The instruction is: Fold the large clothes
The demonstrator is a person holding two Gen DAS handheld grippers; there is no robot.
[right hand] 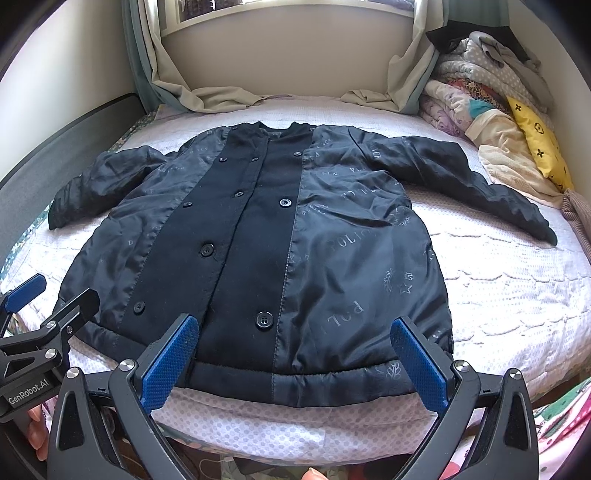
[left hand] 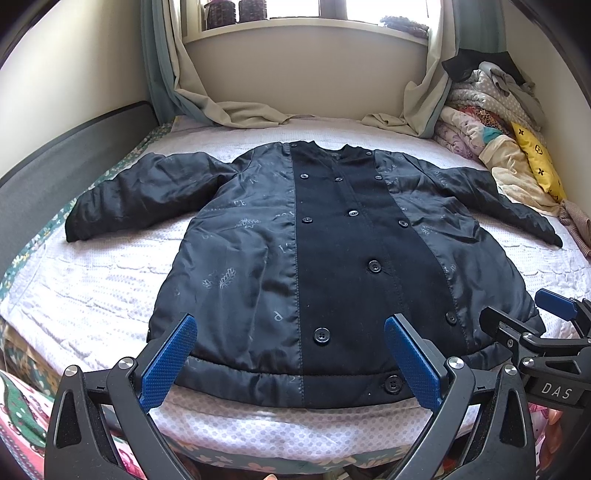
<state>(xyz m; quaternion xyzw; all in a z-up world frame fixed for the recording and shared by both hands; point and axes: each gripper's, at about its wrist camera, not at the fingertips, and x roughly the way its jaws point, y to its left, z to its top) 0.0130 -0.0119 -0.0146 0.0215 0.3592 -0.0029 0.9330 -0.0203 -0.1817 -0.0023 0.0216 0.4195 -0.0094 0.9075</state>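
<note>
Bedding [left hand: 491, 107] is heaped at the bed's [left hand: 92, 273] far right corner, clear of the coat [left hand: 332, 258] spread flat mid-bed. Left hand-held gripper [left hand: 290, 363] and right hand-held gripper [right hand: 295, 365] are held wide over its hem. Window ledge baskets [left hand: 236, 11] are seen only from the left wrist.

Both wrist cameras sit low at the foot of the bed [left hand: 92, 280], looking forward along their own blue-padded fingers towards the window wall. The left view is set near the coat's [left hand: 314, 240] hem left of centre and catches the right gripper [left hand: 524, 317] at its right edge; the right view stands just beside it to the right, with the left gripper [right hand: 55, 295] at its left edge. Both share the whole spread coat [right hand: 277, 240], the white bedspread, the curtains [right hand: 207, 92] and the bedding pile [right hand: 491, 110] at far right.
</note>
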